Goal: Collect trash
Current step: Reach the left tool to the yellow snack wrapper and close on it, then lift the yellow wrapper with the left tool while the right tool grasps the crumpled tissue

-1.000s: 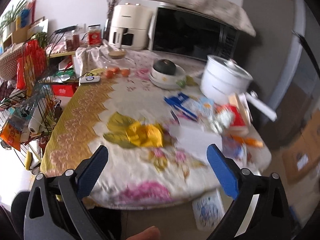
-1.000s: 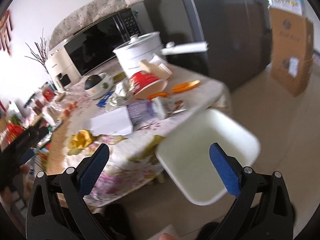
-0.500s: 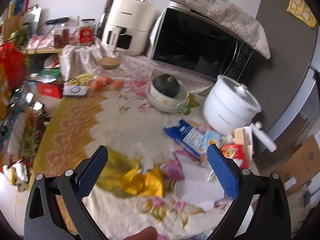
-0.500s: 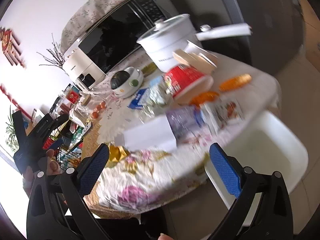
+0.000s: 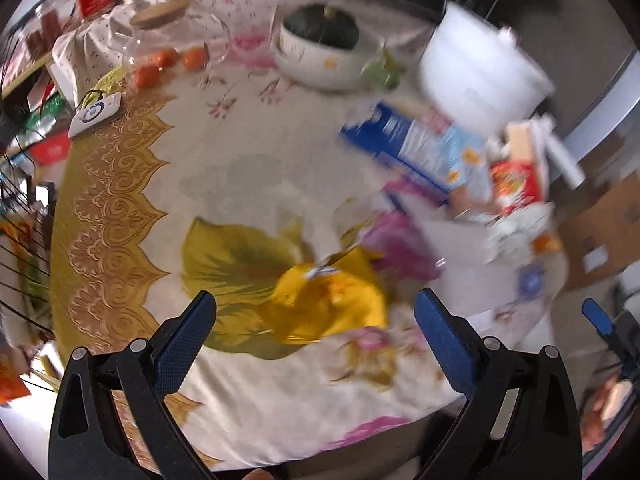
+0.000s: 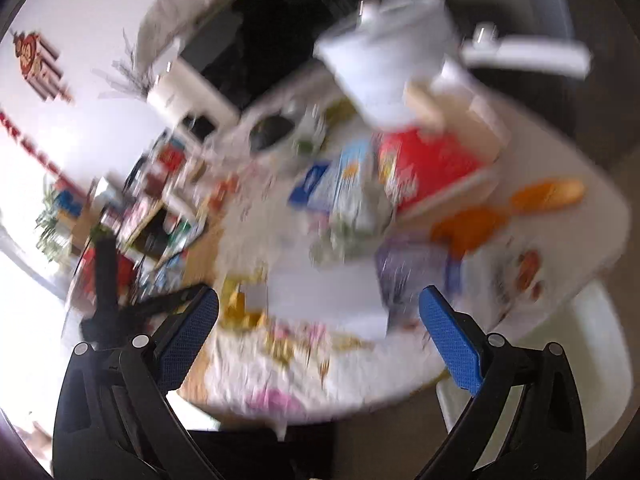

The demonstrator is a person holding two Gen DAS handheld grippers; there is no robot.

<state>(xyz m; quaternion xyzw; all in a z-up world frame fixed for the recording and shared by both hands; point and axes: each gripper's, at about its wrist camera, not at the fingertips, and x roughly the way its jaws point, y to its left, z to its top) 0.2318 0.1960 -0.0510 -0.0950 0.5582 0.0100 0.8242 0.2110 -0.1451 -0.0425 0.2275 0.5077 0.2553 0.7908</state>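
A crumpled yellow wrapper (image 5: pixel 332 300) lies on the flowered tablecloth (image 5: pixel 256 152), just ahead of my open left gripper (image 5: pixel 314 328), which hovers over the table's near edge. More trash lies to the right: a blue and white packet (image 5: pixel 416 148), a red cup (image 5: pixel 516 184) and white paper (image 5: pixel 456 240). My right gripper (image 6: pixel 318 332) is open and empty above the table's edge, with white paper (image 6: pixel 324 296), the red cup (image 6: pixel 428 164) and orange wrappers (image 6: pixel 472 224) ahead. That view is blurred. A white bin (image 6: pixel 600 360) stands low at the right.
A white pot (image 5: pixel 480 76) with a long handle, a bowl holding a dark squash (image 5: pixel 320 44), small oranges (image 5: pixel 168 60), a glass jar and a microwave stand at the table's back. A wire rack (image 5: pixel 20 220) of goods is at the left. Cardboard boxes (image 5: pixel 600 232) sit at the right.
My left gripper has moved forward and down over the table, so the yellow wrapper is now close between the fingers. My right gripper has swung nearer the table's trash. Both stay open.
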